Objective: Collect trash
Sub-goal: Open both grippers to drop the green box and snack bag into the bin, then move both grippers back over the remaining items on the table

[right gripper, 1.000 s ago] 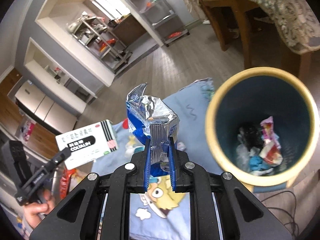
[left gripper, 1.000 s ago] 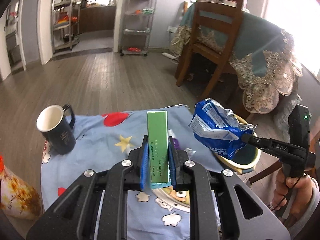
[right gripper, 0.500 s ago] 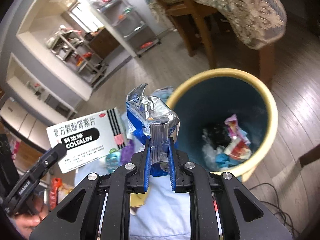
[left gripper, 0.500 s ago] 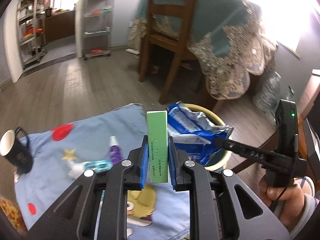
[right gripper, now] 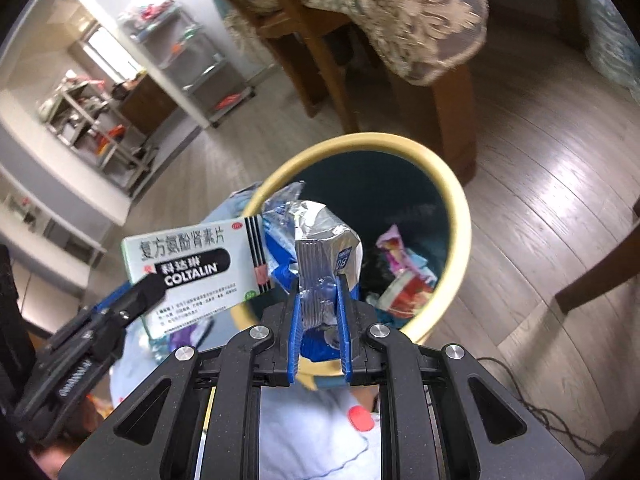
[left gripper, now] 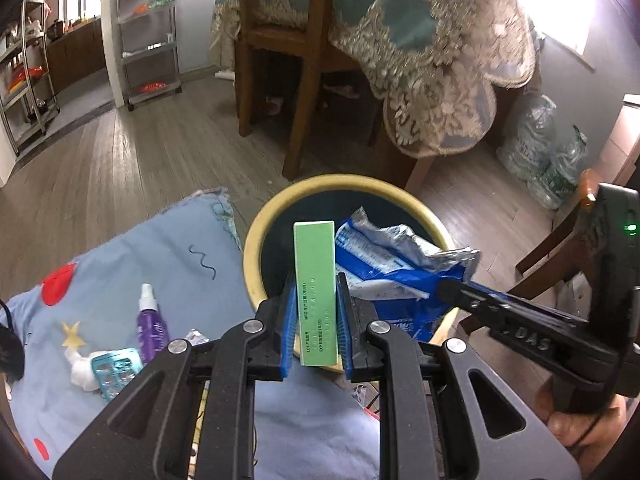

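A yellow-rimmed bin (left gripper: 256, 240) stands on the wood floor just beside the counter's blue cloth (left gripper: 132, 276), with wrappers (right gripper: 404, 276) lying at its bottom. The right hand-held gripper (right gripper: 320, 300) pinches a blue and silver bag (right gripper: 320, 232) over the bin's mouth, and the left hand-held gripper (left gripper: 314, 312) pinches a green pill box (left gripper: 315, 280) upright at the bin's near rim. A purple spray bottle (left gripper: 150, 320) lies on the cloth beside what may be a blister pack (left gripper: 116, 370).
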{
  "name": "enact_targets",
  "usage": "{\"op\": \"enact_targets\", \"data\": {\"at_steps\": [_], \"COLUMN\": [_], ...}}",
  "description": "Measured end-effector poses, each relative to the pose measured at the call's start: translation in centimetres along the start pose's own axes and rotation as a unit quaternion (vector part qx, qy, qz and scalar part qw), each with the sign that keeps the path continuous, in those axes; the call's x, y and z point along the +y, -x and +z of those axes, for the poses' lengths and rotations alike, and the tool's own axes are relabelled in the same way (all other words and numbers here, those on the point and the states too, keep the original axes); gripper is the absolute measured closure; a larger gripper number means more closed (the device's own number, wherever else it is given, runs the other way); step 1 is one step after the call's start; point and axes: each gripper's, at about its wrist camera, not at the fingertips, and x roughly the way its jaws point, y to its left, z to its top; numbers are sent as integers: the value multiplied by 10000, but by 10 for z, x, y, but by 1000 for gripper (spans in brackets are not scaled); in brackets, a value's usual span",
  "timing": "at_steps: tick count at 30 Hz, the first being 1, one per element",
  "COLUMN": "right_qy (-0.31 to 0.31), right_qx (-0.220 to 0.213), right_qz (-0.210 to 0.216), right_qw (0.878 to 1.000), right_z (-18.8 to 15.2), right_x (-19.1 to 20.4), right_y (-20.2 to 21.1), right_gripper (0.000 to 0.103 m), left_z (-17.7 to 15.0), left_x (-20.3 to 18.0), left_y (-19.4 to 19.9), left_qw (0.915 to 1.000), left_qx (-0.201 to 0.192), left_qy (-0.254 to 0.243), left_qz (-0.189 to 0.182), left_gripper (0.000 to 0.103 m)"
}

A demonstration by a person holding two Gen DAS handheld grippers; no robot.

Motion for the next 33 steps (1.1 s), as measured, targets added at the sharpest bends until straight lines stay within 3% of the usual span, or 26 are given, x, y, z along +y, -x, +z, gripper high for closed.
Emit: {"op": "enact_targets", "data": {"at_steps": [10,12,17,22,33], "right_qy": [-200,-228,-275,-282,85], "right_qx": [162,174,253,264,149], "right_qz": [-207,-203,-188,-191,-61], "right_qw": [9995,9994,9991,9991,9998], "right_z": [-1,0,0,0,-2], "right_x": [-8,-9,-9,-7,19], "right_y": [-19,-21,-28,-29,-21], "right_gripper": [85,85,82,74,53], "left_z": [-12,-14,-18,-24,-58], "left_x": [-3,-2,4,13,56], "left_y": [-45,-42,-27,-12,32], "left_qw": [9987,9987,9991,9996,9995], "left_qx": [469,454,296,191,75], "left_qy": [19,50,88,118,300], "left_qz": [-184,-234,-281,-160,90], "left_gripper": [82,81,62,52,46]}}
